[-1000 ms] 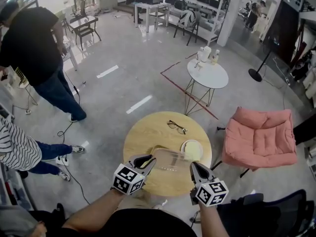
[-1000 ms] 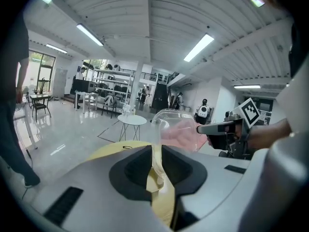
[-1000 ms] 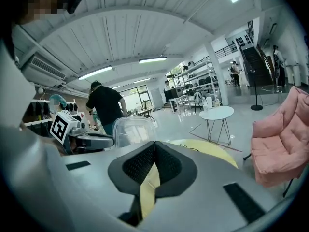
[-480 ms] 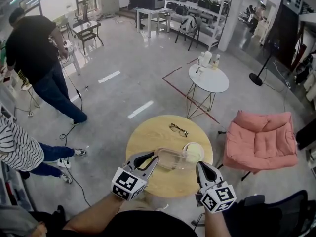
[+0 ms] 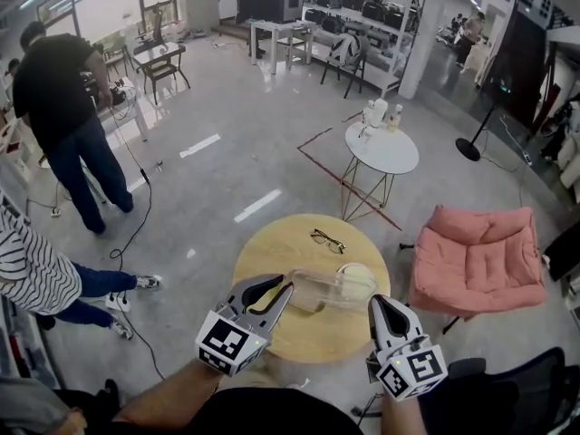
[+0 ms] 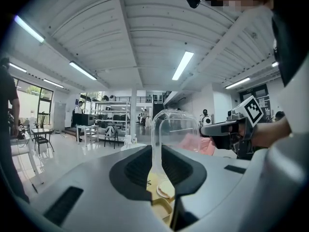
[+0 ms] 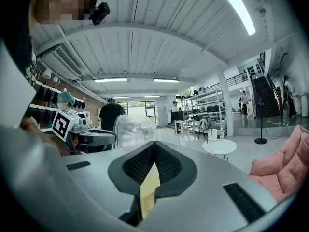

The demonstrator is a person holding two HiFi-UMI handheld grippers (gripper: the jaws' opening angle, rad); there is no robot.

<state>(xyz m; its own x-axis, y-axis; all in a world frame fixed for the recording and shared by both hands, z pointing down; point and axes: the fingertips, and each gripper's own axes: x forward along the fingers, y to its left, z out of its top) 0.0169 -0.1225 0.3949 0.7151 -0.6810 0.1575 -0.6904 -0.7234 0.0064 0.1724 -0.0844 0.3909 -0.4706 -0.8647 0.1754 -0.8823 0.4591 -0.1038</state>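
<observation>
My left hand-held gripper (image 5: 283,290) pinches the clear cover (image 5: 332,288) by its rim, mid-frame. It seems light, flimsy and slippery. My right hand-held gripper (image 5: 381,308) is closed, empty.

The dome lid (image 5: 331,288) is clear, the round table (image 5: 272,247) pale wood, the armchair (image 5: 476,261) pink; the left gripper (image 5: 275,290) and right gripper (image 5: 376,301) bear black-and-white square markers.

Looks like a big open-plan office or lab space: shiny grey floor (image 5: 227,125), metal shelving racks (image 5: 362,14) along the top of the frame, desks with chairs (image 5: 156,53) upper left, and a pink armchair (image 5: 476,256) at right.
</observation>
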